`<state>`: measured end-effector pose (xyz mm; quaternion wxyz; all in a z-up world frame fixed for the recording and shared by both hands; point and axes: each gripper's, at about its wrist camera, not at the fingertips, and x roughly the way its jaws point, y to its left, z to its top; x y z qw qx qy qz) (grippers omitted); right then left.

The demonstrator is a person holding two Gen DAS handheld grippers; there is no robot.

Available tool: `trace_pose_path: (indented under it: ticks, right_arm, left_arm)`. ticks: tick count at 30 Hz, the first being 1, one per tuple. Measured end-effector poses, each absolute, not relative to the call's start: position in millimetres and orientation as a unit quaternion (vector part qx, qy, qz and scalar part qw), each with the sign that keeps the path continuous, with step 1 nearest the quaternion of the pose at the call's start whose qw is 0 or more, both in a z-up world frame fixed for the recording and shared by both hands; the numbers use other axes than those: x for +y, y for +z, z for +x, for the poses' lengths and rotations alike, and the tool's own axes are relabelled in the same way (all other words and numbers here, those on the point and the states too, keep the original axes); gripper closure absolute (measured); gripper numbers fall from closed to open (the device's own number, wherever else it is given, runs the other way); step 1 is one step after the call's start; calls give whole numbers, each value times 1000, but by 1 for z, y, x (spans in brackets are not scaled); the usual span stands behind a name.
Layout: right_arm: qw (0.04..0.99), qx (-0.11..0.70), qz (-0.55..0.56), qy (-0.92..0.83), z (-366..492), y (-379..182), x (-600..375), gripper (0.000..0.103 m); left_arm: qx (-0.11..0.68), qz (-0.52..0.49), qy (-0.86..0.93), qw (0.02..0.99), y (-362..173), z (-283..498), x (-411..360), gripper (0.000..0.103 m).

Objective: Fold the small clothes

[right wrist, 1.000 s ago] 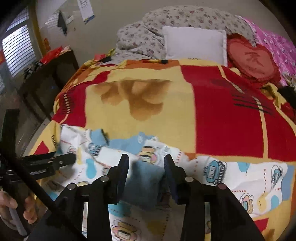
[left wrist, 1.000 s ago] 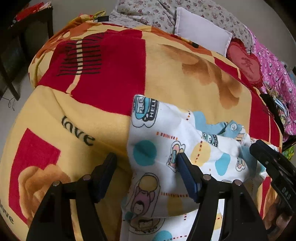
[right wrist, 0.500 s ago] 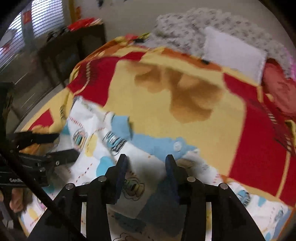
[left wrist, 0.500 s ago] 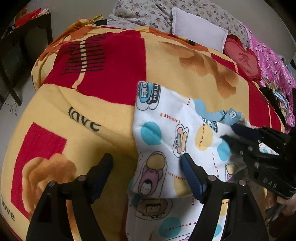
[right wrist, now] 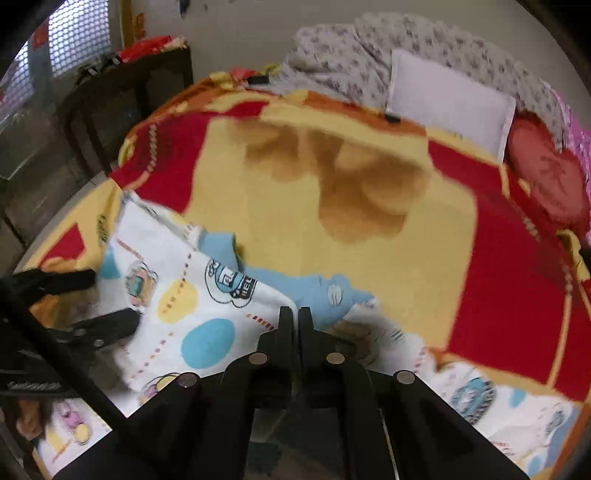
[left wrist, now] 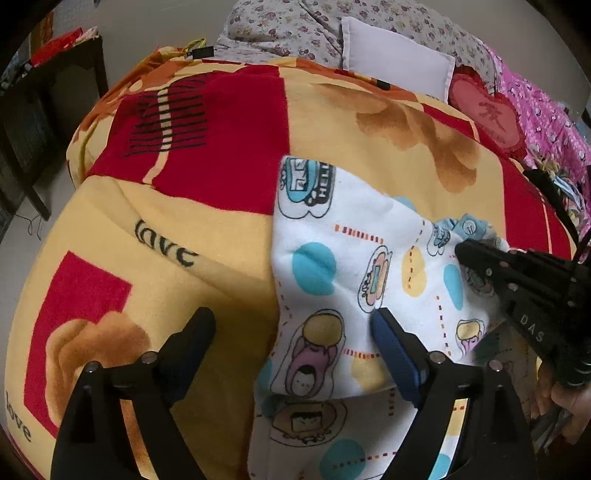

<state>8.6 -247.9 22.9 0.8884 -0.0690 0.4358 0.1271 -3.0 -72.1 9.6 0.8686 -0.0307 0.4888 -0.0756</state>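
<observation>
A small white garment (left wrist: 351, 258) printed with cartoons and blue and yellow dots lies on the red and yellow blanket (left wrist: 207, 122), its blue collar (left wrist: 469, 227) at the far side. My left gripper (left wrist: 291, 328) stands wide with its jaws opening; the garment's left edge lies between the fingers, unpinched, and the right pad (left wrist: 388, 332) rests on the cloth. From the right, my right gripper (left wrist: 461, 253) reaches in. In the right wrist view the right gripper (right wrist: 294, 314) is shut on the garment (right wrist: 207, 295) at a folded edge beside the collar. My left gripper (right wrist: 112, 297) shows at the left.
A white pillow (left wrist: 395, 62), a floral quilt (left wrist: 288, 26) and a red heart cushion (left wrist: 487, 110) lie at the head of the bed. Pink fabric (left wrist: 546, 122) is heaped at the right. A dark table (left wrist: 40, 103) stands left of the bed. A hand (left wrist: 569, 402) holds the right gripper.
My right gripper swung left over the garment and its jaws closed on the cloth near the collar. The left gripper's jaws spread wider and stayed put.
</observation>
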Motion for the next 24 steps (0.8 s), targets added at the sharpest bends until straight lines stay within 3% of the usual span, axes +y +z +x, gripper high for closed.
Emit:
trace_pose_path:
  ticks: [2, 4, 5, 10, 17, 24]
  right_arm:
    - [895, 425, -53, 122, 5, 27, -252, 96]
    - [900, 421, -28, 111, -2, 37, -261, 73]
    - [904, 415, -20, 104, -8, 43, -266, 70]
    - [906, 413, -5, 98, -45, 54, -280, 69]
    - [890, 452, -28, 62, -54, 20, -283, 69]
    - [899, 434, 13, 60, -68, 38, -293, 69]
  left_arm:
    - [493, -41, -78, 866, 11, -3, -68, 17]
    - [497, -55, -75, 863, 14, -4, -62, 17]
    - [496, -58, -75, 863, 17, -5, -60, 17]
    - [482, -47, -72, 872, 27, -12, -60, 17]
    - [498, -40, -59, 864, 10, -10, -57, 16]
    - [488, -50, -56, 870, 25, -23, -53, 16]
